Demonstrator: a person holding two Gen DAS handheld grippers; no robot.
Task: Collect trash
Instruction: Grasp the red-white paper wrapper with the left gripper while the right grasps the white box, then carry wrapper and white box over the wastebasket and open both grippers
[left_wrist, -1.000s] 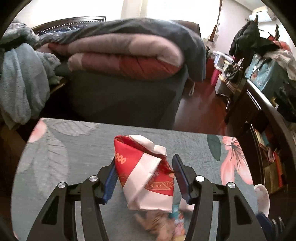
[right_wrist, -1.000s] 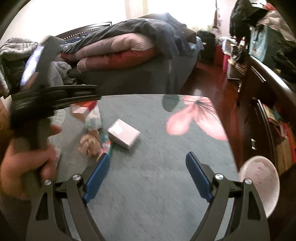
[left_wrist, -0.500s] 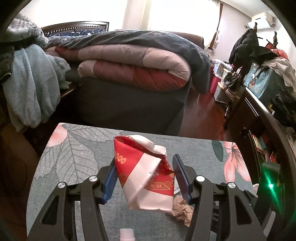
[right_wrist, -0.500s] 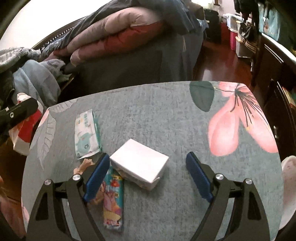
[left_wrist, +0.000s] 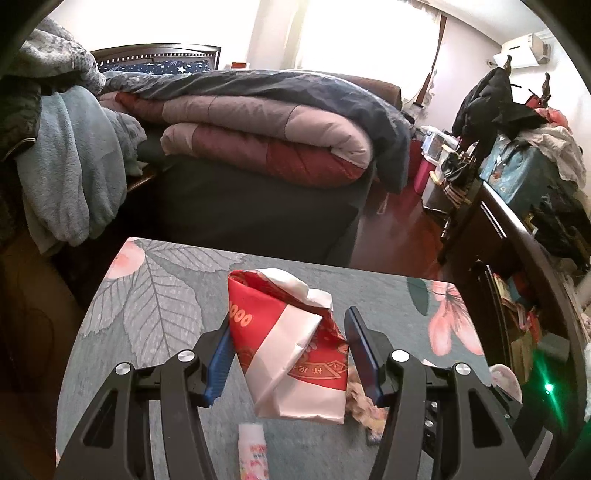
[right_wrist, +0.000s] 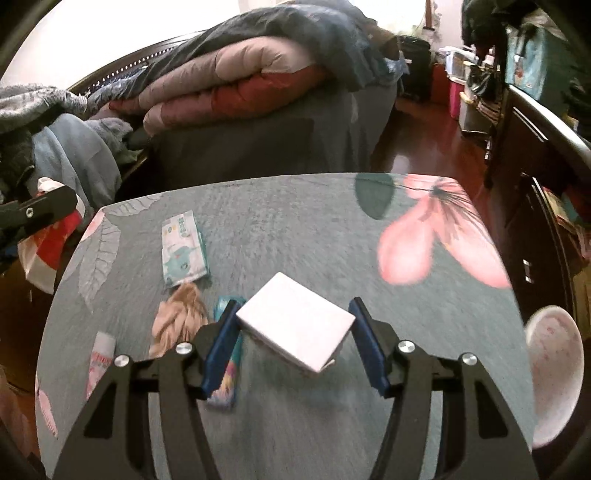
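My left gripper (left_wrist: 290, 321) is shut on a crumpled red-and-white paper bag (left_wrist: 295, 354), held above the flowered table cloth (left_wrist: 155, 302). In the right wrist view that bag (right_wrist: 44, 243) hangs off the table's left edge. My right gripper (right_wrist: 293, 306) straddles a white box (right_wrist: 295, 328) lying on the table. Its jaws are closing, and both blue pads (right_wrist: 221, 343) touch the box's corners. Loose trash lies to the left of the box: a wet-wipe pack (right_wrist: 183, 247), a crumpled brown paper (right_wrist: 181, 321), a colourful wrapper (right_wrist: 225, 376) and a small pink packet (right_wrist: 99, 354).
A pink-and-white bowl (right_wrist: 554, 369) sits at the table's right edge. Behind the table stands a bed with folded quilts (right_wrist: 240, 81). Blue clothing (left_wrist: 70, 166) hangs at the left. A dark cabinet (left_wrist: 509, 258) stands at the right.
The right gripper has come over the white box and its jaws have narrowed onto it. The left gripper has drawn back and up to the left with the bag still in it.
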